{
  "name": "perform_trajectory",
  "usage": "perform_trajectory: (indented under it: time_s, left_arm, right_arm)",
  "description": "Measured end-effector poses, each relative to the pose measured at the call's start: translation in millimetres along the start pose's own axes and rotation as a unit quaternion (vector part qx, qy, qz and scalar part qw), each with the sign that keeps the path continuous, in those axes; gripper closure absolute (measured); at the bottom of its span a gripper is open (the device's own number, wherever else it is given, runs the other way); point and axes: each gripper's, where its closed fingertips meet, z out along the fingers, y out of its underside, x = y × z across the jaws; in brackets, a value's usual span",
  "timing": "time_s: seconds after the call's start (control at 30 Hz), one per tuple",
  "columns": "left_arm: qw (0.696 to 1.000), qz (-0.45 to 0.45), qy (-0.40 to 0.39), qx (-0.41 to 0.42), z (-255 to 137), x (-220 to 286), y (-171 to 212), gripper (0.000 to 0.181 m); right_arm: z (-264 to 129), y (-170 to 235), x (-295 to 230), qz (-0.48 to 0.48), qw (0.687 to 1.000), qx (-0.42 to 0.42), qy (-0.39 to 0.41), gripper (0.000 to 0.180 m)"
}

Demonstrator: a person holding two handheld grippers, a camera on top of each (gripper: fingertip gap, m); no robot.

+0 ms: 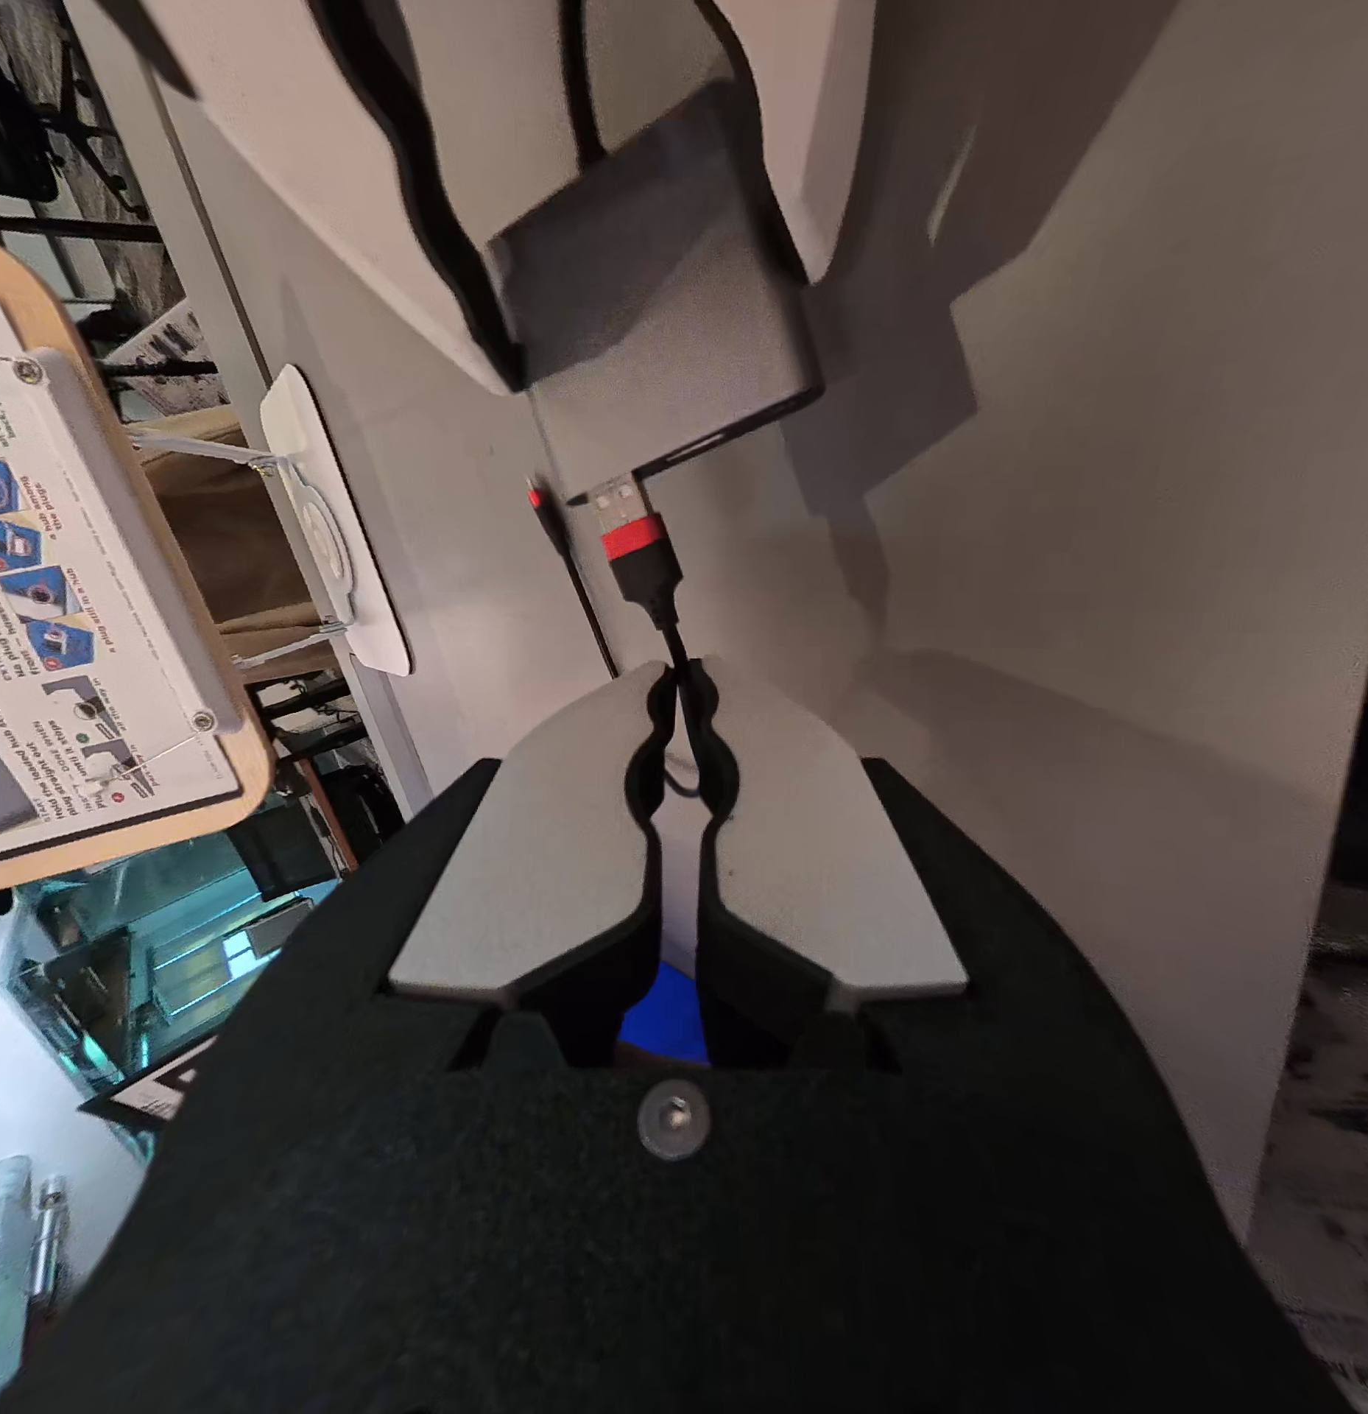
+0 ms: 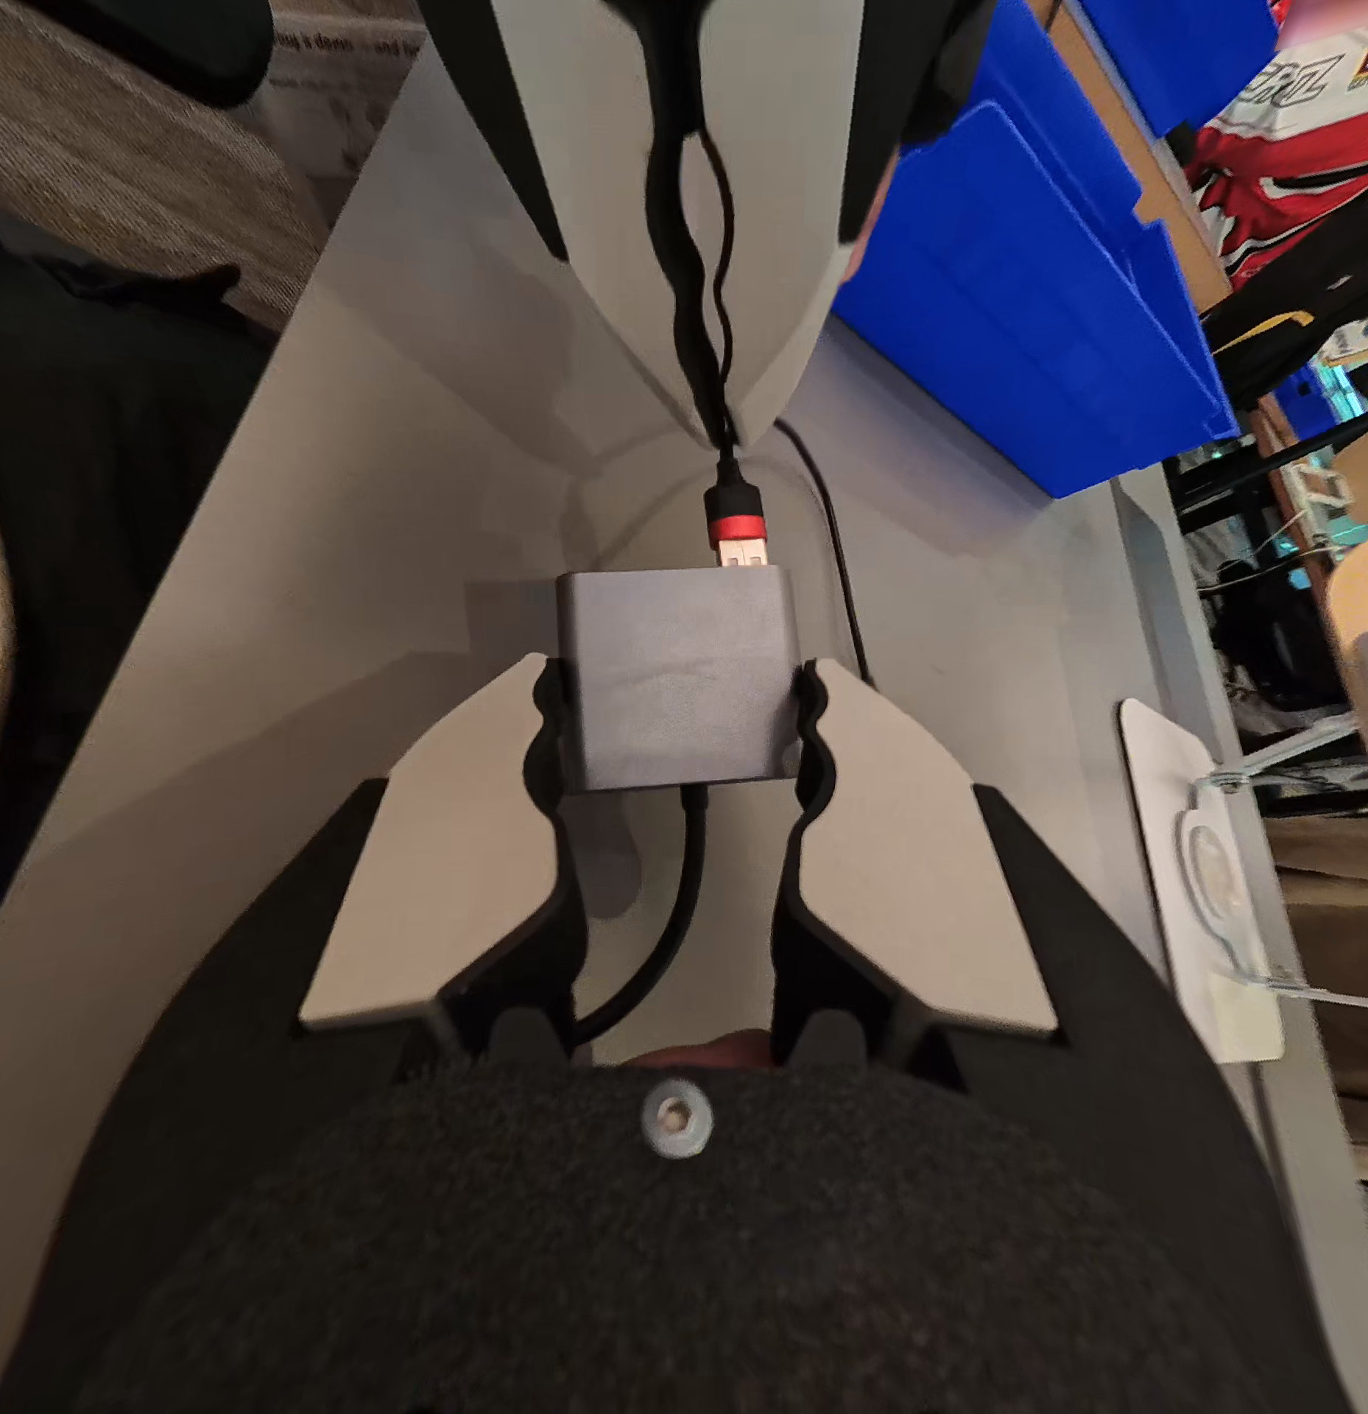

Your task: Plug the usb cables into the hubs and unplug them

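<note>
Left wrist view shows the left gripper pinching the black cable just behind the red-collared USB plug, so the plug points at the grey hub; its metal tip sits at the port edge, seemingly not seated; the right gripper clamps the hub's sides above the white table, probably to brace it.

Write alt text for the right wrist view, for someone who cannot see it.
The right gripper clamps a small grey USB hub above a white table. Opposite, the left gripper holds a black cable whose red-collared USB plug sits at the hub's far edge, metal tip still showing.
</note>
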Motion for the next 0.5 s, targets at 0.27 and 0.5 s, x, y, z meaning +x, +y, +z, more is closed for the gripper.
perform_trajectory:
  time_s: [0.27,0.5]
  left_arm:
    - [0.990,-0.092,-0.031,0.100,-4,-17,-7,0.156]
    - [0.958,-0.200,0.021,0.206,-8,-17,-13,0.137]
  right_arm:
    - [-6,6,12,0.015,1.000,-0.004,0.013,0.121]
    - [-7,3,10,0.027,0.999,0.016,0.004,0.121]
